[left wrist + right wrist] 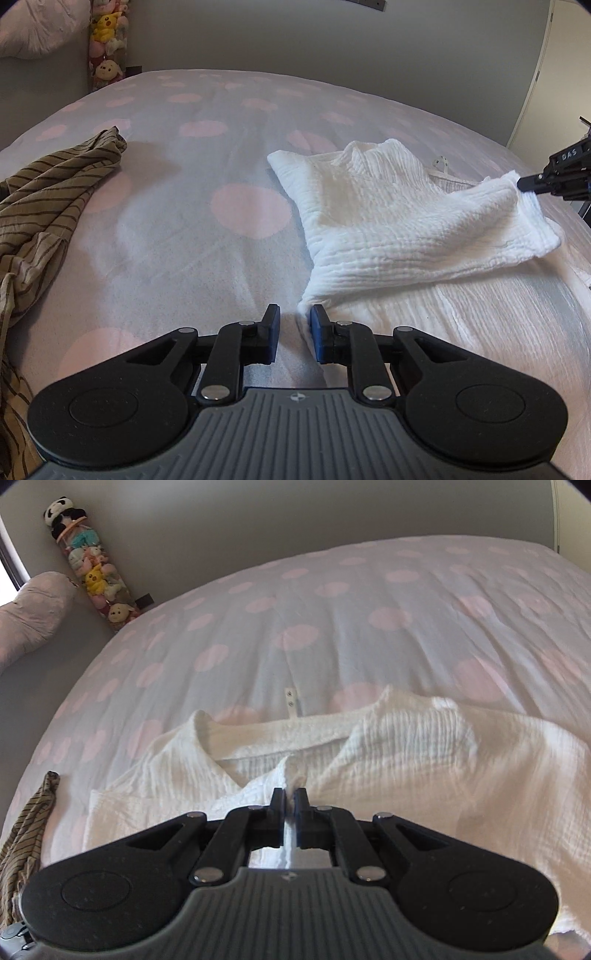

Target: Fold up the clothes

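My left gripper has a grey ribbed body with a small round emblem near its front edge, flanked by two black round housings. Black link arms with silver pins carry fingers faced with blue pads. My right gripper has the same grey ribbed body, black housings and silver pins. From the left view its black frame shows white letters, "DAS".

Home bedroom: polka-dot bed, pillow, plush toys
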`<action>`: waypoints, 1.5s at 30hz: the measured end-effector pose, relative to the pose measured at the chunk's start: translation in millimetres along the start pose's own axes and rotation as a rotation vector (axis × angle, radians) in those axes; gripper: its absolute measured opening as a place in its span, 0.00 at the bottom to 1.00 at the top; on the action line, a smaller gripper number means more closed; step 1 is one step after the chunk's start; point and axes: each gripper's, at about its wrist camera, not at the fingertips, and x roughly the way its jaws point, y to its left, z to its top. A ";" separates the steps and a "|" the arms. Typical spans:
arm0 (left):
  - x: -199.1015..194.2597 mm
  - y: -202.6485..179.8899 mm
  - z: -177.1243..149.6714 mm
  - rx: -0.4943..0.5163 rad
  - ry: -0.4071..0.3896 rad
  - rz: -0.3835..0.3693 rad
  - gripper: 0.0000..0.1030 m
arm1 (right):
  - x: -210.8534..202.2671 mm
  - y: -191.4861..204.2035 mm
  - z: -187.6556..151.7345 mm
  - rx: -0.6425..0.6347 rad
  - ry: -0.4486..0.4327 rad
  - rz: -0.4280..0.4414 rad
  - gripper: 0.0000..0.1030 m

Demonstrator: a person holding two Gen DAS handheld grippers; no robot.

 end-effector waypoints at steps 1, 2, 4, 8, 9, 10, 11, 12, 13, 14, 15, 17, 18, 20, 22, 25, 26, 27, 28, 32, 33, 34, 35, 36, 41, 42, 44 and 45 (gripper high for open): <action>1.1 0.5 0.5 0.003 0.002 0.000 0.16 | 7.8 -4.4 -3.8 0.007 0.013 -0.011 0.06; 1.2 0.2 0.6 0.004 0.003 0.000 0.16 | 13.8 -8.0 -7.0 0.019 0.024 -0.016 0.06; 1.9 0.2 1.2 0.008 0.006 0.001 0.16 | 21.6 -14.9 -12.0 0.047 0.041 0.002 0.13; 3.3 -0.2 3.8 0.015 0.015 0.004 0.16 | 15.0 -25.9 -17.1 0.084 0.030 0.013 0.41; 3.3 -0.8 4.6 0.015 0.017 0.005 0.16 | 10.1 -27.6 -20.1 0.093 0.031 0.025 0.41; 3.3 -1.1 5.1 0.016 0.020 0.007 0.16 | 5.1 -29.2 -23.2 0.102 0.032 0.038 0.41; 3.2 -1.6 5.5 0.017 0.022 0.008 0.16 | -0.1 -29.9 -28.3 0.109 0.038 0.043 0.41; 3.0 -2.2 5.8 0.019 0.024 0.011 0.16 | -5.3 -30.6 -33.5 0.115 0.045 0.048 0.42; 2.9 -3.1 6.0 0.023 0.025 0.014 0.16 | -10.1 -30.1 -40.0 0.120 0.054 0.051 0.44; 2.6 -3.7 6.0 0.027 0.027 0.016 0.16 | -13.9 -29.9 -47.0 0.126 0.064 0.060 0.46; 2.3 -4.2 5.9 0.030 0.028 0.018 0.16 | -17.1 -27.5 -54.0 0.136 0.073 0.067 0.51; 1.6 -4.9 5.7 0.036 0.031 0.021 0.16 | -21.5 -24.8 -70.0 0.152 0.091 0.071 0.58; 1.0 -5.0 5.7 0.036 0.033 0.022 0.16 | -21.3 -22.2 -76.3 0.157 0.102 0.071 0.58; 0.3 -5.3 5.3 0.037 0.034 0.022 0.16 | -21.7 -18.1 -85.8 0.165 0.105 0.067 0.42; -0.5 -5.4 5.0 0.037 0.035 0.023 0.16 | -24.7 -16.3 -89.5 0.175 0.077 0.059 0.05; -1.4 -5.2 5.7 0.034 0.039 0.022 0.16 | -34.0 -19.8 -87.5 0.182 0.040 0.043 0.03; -1.2 -5.0 6.0 0.033 0.041 0.021 0.16 | -34.1 -22.4 -87.2 0.181 0.044 0.027 0.03; -1.0 -4.7 6.3 0.031 0.042 0.020 0.16 | -34.2 -25.0 -86.8 0.180 0.047 0.012 0.03; -0.6 -4.9 6.5 0.030 0.043 0.021 0.16 | -34.3 -27.5 -86.5 0.178 0.051 -0.003 0.03; -0.1 -5.0 6.7 0.035 0.046 0.021 0.16 | -34.8 -37.8 -85.1 0.173 0.065 -0.064 0.02; 0.0 -4.9 6.9 0.035 0.047 0.021 0.16 | -34.9 -40.4 -84.7 0.172 0.068 -0.080 0.02; 0.0 -4.9 7.2 0.035 0.048 0.020 0.16 | -31.0 -41.9 -86.8 0.168 0.072 -0.073 0.03; 0.0 -4.8 7.5 0.034 0.049 0.020 0.16 | -27.7 -44.5 -89.2 0.181 0.083 -0.054 0.03; -0.7 -4.6 8.1 0.033 0.050 0.019 0.17 | -24.5 -47.2 -91.6 0.196 0.096 -0.034 0.07; -11.7 -5.6 12.8 0.046 0.029 0.041 0.31 | -57.3 -64.9 -90.2 0.184 0.070 -0.043 0.15; -15.3 -6.8 14.6 0.054 0.016 0.051 0.40 | -70.6 -73.0 -87.7 0.172 0.057 -0.067 0.21; -21.3 -9.2 18.5 0.062 -0.006 0.074 0.45 | -98.8 -92.2 -82.5 0.157 0.028 -0.119 0.25; -23.9 -10.4 20.8 0.064 -0.015 0.077 0.45 | -114.7 -105.9 -79.4 0.158 0.013 -0.152 0.25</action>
